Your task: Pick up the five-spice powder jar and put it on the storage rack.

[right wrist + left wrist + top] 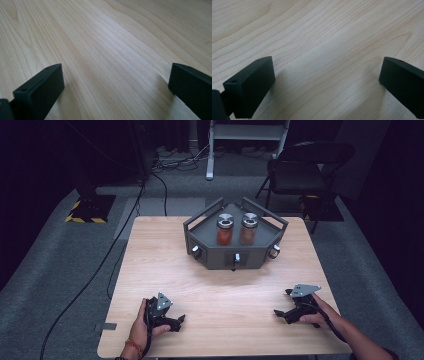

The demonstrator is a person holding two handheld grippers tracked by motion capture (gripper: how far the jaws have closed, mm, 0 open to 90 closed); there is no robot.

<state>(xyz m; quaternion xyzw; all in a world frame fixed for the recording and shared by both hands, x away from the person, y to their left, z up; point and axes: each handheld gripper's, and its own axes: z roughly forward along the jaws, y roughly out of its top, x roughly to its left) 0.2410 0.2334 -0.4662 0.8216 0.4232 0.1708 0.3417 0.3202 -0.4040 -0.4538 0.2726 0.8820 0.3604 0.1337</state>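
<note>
Grippers are resting on the wooden table (220,285), on the near side of the grey tray (235,252): in the high view the left gripper (181,320) is lying well short of the tray's left corner, the right gripper (278,313) well short of its right corner. Two spice jars (225,230) are standing inside the tray. In the left gripper view, the left gripper (327,75) is gaping wide over bare wood, gripping nothing. In the right gripper view, the right gripper (116,77) is likewise spread wide and empty.
</note>
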